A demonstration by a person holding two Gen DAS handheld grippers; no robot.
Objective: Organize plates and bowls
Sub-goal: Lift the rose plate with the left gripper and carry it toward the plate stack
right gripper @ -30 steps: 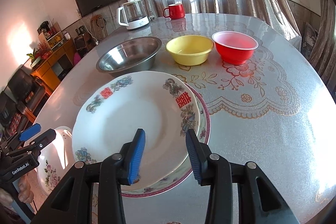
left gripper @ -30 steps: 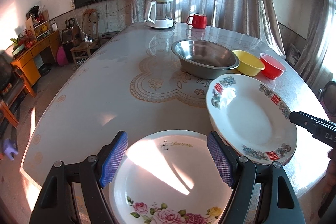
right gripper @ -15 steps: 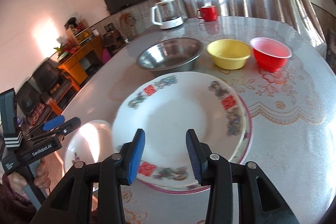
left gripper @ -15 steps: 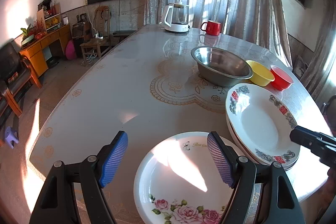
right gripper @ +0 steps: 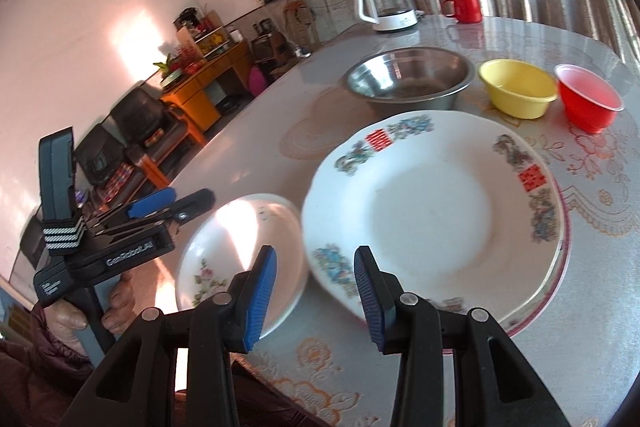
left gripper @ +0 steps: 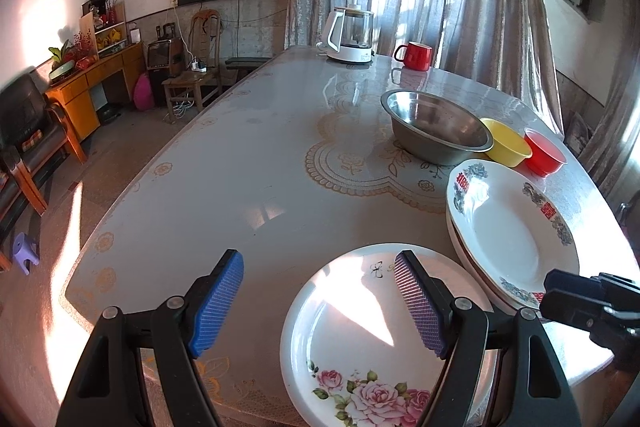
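Rose plate [left gripper: 384,339] lies just left of the plate stack [left gripper: 516,227]. Left gripper [left gripper: 320,303] spread wide above it; right gripper [right gripper: 316,291] parted, empty. Suggest pinching rim squarely, lifting level.

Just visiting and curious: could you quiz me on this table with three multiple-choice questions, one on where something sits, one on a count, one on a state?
1. The steel bowl stands beside:
A. the yellow bowl
B. a fruit basket
C. a teapot stand

2. How many bowls stand in the row?
A. one
B. three
C. five

3. The left gripper is:
A. clamped on a mug
B. holding a spoon
C. open and empty

Answers: 1 A, they stand side by side. 2 B, steel, yellow and red bowl. 3 C, its pads stand apart, nothing between them.
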